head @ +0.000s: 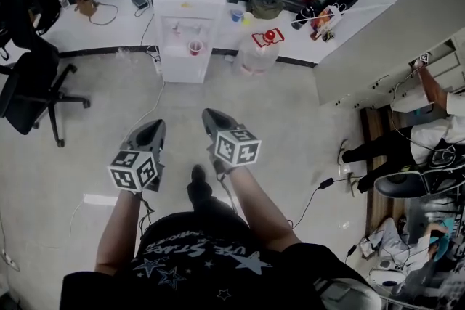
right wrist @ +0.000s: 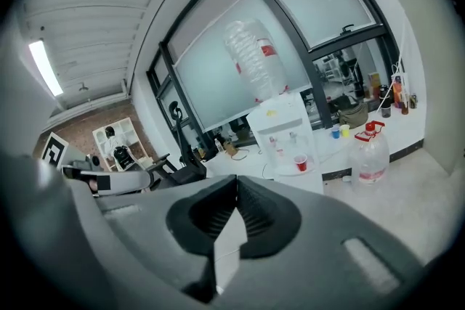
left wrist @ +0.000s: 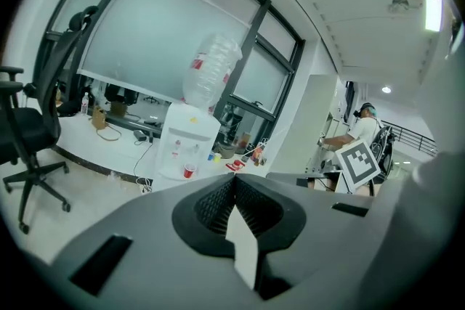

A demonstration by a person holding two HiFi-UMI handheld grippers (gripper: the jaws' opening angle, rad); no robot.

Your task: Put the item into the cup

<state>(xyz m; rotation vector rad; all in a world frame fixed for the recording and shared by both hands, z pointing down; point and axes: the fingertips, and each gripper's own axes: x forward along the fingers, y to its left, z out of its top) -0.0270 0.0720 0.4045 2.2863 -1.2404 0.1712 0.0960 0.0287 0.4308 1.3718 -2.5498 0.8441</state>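
Left tool (head: 154, 125) and right tool (head: 209, 115) hang over open floor (head: 290, 127), each with jaws together on nothing. Ahead, the red cup (head: 195, 47) stands in the water dispenser (head: 174, 11) recess, with an office chair (head: 33, 87) at the left edge. The shirt (head: 196, 258) print partly reads "STARS"

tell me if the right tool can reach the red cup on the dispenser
Probably not from here. The right tool, shut, hangs well short of the red cup on the water dispenser; only floor lies between, so step closer.
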